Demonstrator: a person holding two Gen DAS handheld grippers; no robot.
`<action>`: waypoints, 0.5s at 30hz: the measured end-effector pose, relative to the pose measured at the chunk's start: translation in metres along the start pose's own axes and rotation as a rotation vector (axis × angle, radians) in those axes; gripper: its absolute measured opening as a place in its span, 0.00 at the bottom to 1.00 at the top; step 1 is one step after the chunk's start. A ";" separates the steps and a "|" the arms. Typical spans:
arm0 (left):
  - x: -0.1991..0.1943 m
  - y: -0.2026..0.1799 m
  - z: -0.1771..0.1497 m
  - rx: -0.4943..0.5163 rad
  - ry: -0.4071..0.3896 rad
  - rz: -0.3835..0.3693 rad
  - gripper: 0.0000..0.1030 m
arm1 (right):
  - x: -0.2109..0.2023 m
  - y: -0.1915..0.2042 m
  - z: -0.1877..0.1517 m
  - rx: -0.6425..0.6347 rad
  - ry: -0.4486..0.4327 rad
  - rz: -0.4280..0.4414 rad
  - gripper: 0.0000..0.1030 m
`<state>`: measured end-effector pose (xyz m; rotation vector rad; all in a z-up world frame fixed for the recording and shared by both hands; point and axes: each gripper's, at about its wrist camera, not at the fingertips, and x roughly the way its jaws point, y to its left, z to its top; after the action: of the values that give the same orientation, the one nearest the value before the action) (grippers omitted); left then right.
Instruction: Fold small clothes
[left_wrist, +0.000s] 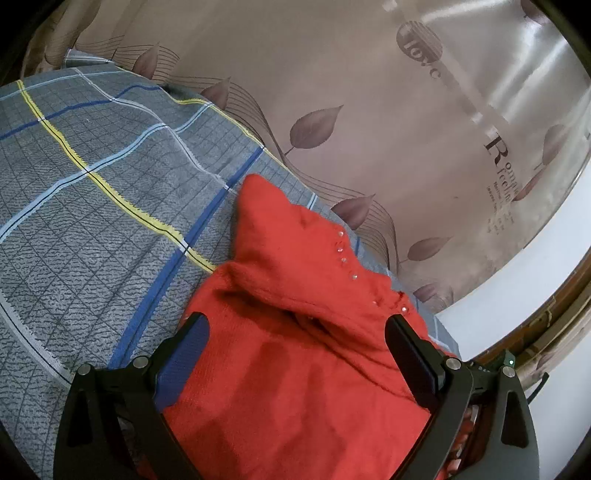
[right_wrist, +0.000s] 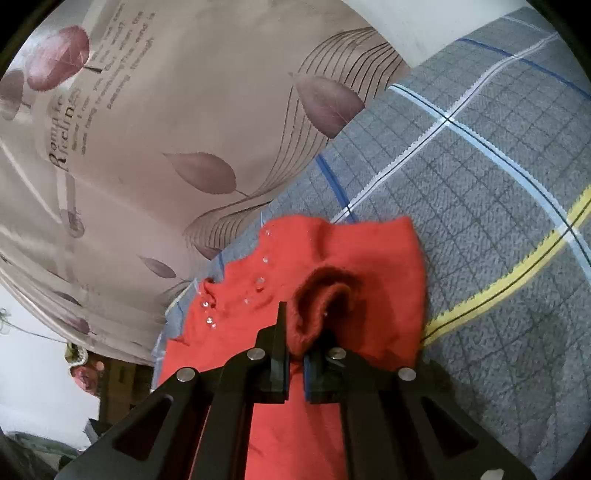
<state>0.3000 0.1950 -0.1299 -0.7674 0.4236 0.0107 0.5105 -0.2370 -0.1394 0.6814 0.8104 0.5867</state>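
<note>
Nearest the lens, the black frames of both grippers are filling the bottom of each view. The left gripper (left_wrist: 295, 354) is hovering low over the garment with its jaws standing wide apart, one blue-padded finger at the garment's left edge and the other over its right side, closing on nothing. The right gripper (right_wrist: 295, 354) is showing its jaws drawn almost together, pinching a raised fold of red knit that is standing up in a rounded loop just ahead of the fingertips. Beyond them, the bed (left_wrist: 92, 177) is taking up the widest part of the scene, covered in a grey checked sheet crossed by blue, pale blue and yellow stripes. Behind it a beige curtain (left_wrist: 369, 110), printed with brown leaves, thin curved lines and lettering, is hanging along the bed's far edge. The red knitted sweater (left_wrist: 295, 369) is lying on the sheet near that edge, close to the curtain, partly bunched, with one part running away from the left camera to a rounded tip and the body spreading out under both grippers. A row of small clear beads (left_wrist: 343, 254) is running down the knit on the curtain side, showing in the right wrist view as scattered shiny dots left of the pinched fold.
</note>
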 end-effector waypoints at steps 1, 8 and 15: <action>0.000 0.000 0.000 0.000 0.000 -0.001 0.93 | -0.002 0.002 0.000 -0.012 -0.015 -0.007 0.05; 0.001 0.000 0.000 0.002 0.002 0.003 0.93 | -0.015 0.007 -0.006 -0.023 -0.056 -0.165 0.05; 0.001 0.000 0.001 0.000 0.007 -0.022 0.94 | -0.008 0.006 -0.004 -0.047 -0.014 -0.174 0.06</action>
<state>0.3012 0.1956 -0.1302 -0.7719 0.4214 -0.0125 0.5013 -0.2374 -0.1332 0.5648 0.8312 0.4417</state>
